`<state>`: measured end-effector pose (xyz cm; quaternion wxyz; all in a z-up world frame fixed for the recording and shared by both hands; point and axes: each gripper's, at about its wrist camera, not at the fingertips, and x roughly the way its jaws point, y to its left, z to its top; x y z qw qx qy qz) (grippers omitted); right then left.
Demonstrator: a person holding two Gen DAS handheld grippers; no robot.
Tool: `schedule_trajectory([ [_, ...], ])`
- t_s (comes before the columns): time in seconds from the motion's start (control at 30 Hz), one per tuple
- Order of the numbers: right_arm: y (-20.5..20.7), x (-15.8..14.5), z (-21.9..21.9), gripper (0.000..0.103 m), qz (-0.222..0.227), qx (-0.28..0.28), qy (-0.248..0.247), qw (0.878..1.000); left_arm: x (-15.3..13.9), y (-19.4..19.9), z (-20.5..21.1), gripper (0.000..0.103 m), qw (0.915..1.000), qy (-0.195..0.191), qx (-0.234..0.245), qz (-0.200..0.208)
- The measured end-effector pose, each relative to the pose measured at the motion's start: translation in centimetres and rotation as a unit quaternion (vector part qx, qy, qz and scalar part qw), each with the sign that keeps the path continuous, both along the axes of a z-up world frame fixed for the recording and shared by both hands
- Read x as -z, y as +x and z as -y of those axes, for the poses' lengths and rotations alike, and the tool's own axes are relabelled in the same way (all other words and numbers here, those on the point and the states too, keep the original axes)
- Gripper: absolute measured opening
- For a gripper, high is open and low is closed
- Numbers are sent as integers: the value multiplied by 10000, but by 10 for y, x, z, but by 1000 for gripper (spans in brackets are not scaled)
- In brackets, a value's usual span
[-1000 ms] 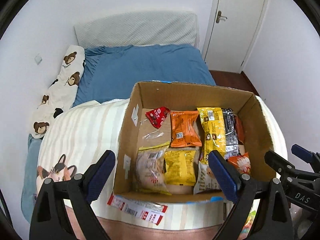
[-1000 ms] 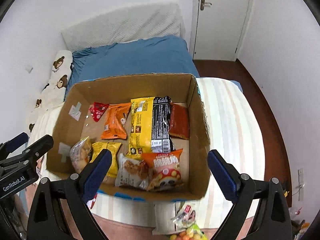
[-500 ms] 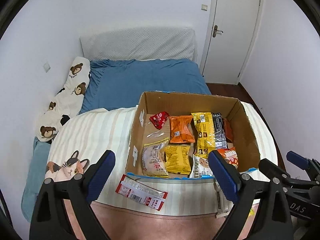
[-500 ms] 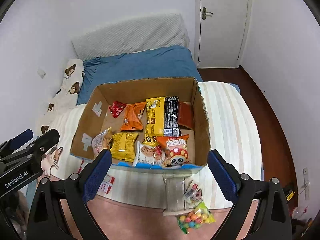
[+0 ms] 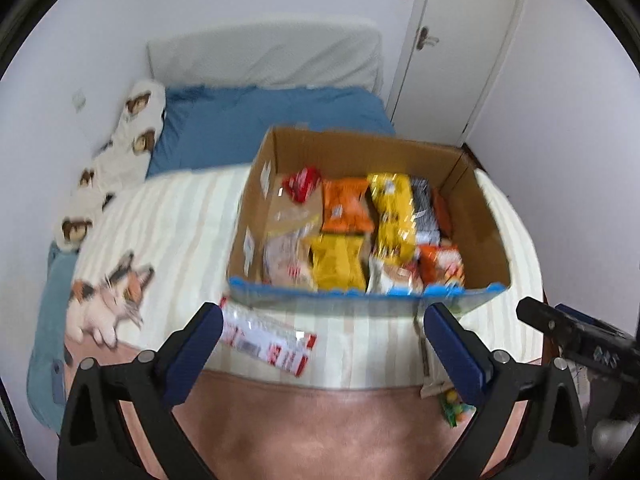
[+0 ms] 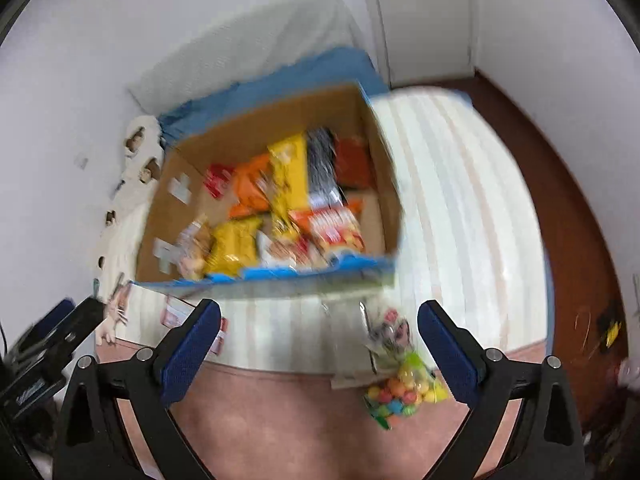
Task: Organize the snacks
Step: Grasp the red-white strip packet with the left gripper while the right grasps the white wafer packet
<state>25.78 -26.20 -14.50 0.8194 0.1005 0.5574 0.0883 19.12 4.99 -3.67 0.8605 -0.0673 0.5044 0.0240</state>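
1. Both of my views are smeared with blur, so I cannot read any print on the packets, and the small ones in the cardboard box [image 5: 486,232] run into one another.
2. In the left view my right fingers hide part of the sweets bag [image 5: 454,410]; only a green and orange corner of it shows.
3. The near wall of the box covers the lower ends of the front row of packets (the white one and the orange-red one most of all).
4. My left gripper [image 5: 320,350] is spread wide and its jaws are opening, with nothing between them; it hangs over the bedspread [image 5: 168,232] just short of the box.
5. My right gripper [image 6: 318,346] stands wide too, empty, above the pink edge of the bedspread.
6. The snacks: most lie in the box, among them an orange packet [image 5: 346,210], a long yellow packet [image 5: 394,212] and a yellow bag [image 5: 338,266].
7. Outside it, a red and white packet [image 5: 266,338] lies just before the box's near left corner, and the sweets bag [image 6: 402,388] lies near my right fingers.
8. The box stands on a striped cream bedspread with a cat picture [image 5: 108,300]; beyond it is a blue sheet [image 5: 260,120].
9. A bear pillow [image 5: 120,160] lies along the white wall, and a white door [image 5: 460,48] is shut in the far corner; brown floor [image 6: 576,208] shows on the right.
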Motion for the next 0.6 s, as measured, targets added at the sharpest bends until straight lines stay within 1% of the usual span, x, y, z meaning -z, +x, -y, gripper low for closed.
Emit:
schedule_trajectory([
  [0.13,9,63,-4,101,-612,-152,156,9979,40,-9,-16,103,9984,-44,-386,-407],
  [0.23,7,103,-17,100,-926,-320,172,9950,75,-18,-40,103,9927,-186,-825,-857],
  [0.3,7,122,-25,96,-1082,-382,142,9933,96,-25,-56,103,9859,-337,-1151,-1166],
  [0.4,9,147,-30,96,-1202,-362,-192,9919,122,-29,-77,103,9706,-902,-1653,-1499],
  [0.47,12,150,-32,96,-1091,-356,-395,9926,138,-26,-86,103,9567,-1296,-2016,-1654],
  [0.5,13,151,-34,96,-1052,-369,-476,9926,142,-23,-87,103,9519,-1416,-2121,-1701],
  [0.57,18,151,-38,96,-950,-388,-759,9918,161,-11,-86,103,9361,-1786,-2361,-1897],
  [0.6,20,151,-40,96,-913,-358,-892,9912,167,-5,-85,103,9314,-1881,-2428,-1954],
])
